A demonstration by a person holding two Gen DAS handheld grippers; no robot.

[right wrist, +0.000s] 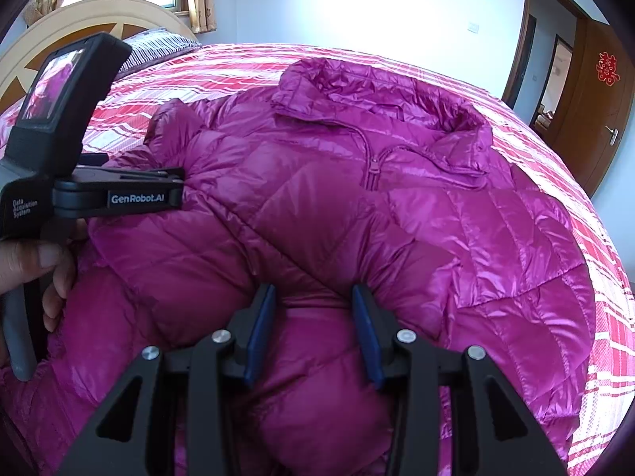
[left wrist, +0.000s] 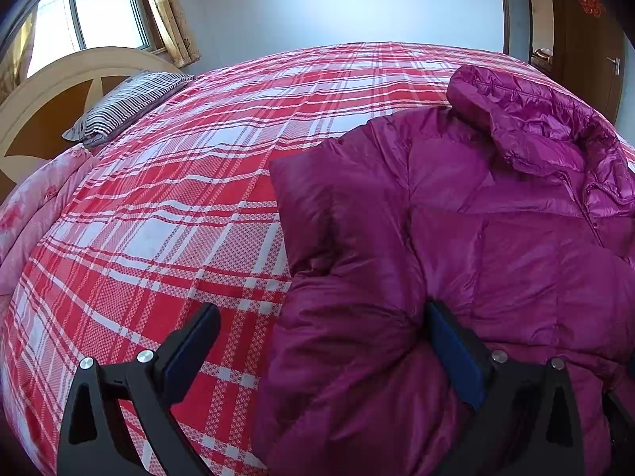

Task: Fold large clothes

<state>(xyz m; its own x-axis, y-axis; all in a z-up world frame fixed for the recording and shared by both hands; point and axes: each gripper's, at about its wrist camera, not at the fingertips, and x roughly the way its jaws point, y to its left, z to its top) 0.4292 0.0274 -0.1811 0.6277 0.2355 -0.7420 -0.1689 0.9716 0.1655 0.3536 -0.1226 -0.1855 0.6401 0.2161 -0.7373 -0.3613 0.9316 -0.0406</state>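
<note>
Jacket [right wrist: 357, 206] fills bed's [left wrist: 158, 206] right — left side bare

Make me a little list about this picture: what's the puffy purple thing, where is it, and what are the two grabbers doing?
Garment: purple puffy jacket, zipped up, collar toward the far wall
Lying on: bed with a red and white checked sheet
Left gripper: jaws wide open, jacket's edge between them, one finger on the sheet, one on the jacket
Right gripper: closed on a bunched fold of the jacket
Also on the bed: striped pillow by the headboard, pink quilt
Folding: not visibly started
</note>
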